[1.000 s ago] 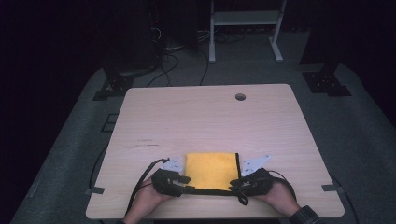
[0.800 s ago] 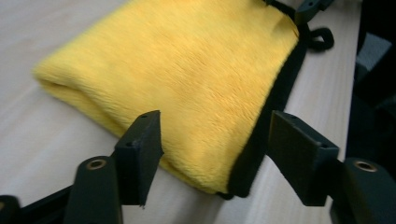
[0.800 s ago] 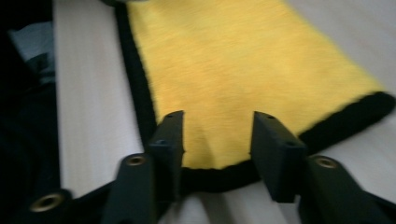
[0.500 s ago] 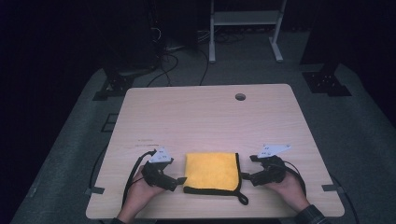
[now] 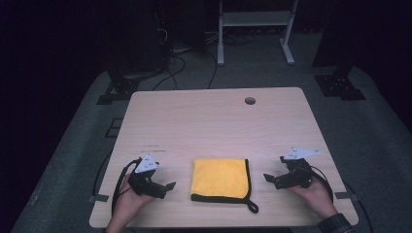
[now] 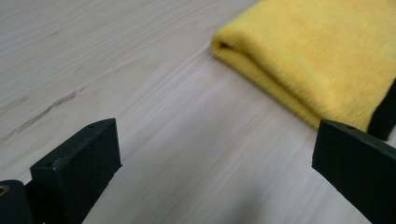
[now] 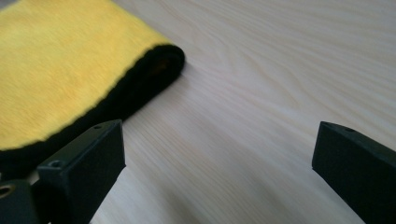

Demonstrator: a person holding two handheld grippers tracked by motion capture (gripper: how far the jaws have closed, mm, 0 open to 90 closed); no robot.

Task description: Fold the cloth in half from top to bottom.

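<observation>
Lying folded: fuzzy yellow cloth (image 5: 221, 177)

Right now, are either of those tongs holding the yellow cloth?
No, both tongs, left and right, stand open beside the folded yellow cloth, apart from it.

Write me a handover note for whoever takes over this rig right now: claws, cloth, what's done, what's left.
Left claw: open, nothing between the jaws, resting left of the cloth; jaws have just been opening.
Right claw: open, empty, right of the cloth; also just opened.
Yellow cloth: folded, flat on the table near the front edge, black trim at right and front, touching neither claw.
Done: cloth looks folded and released.
Left: perhaps another fold or moving it away; I cannot tell.
</observation>
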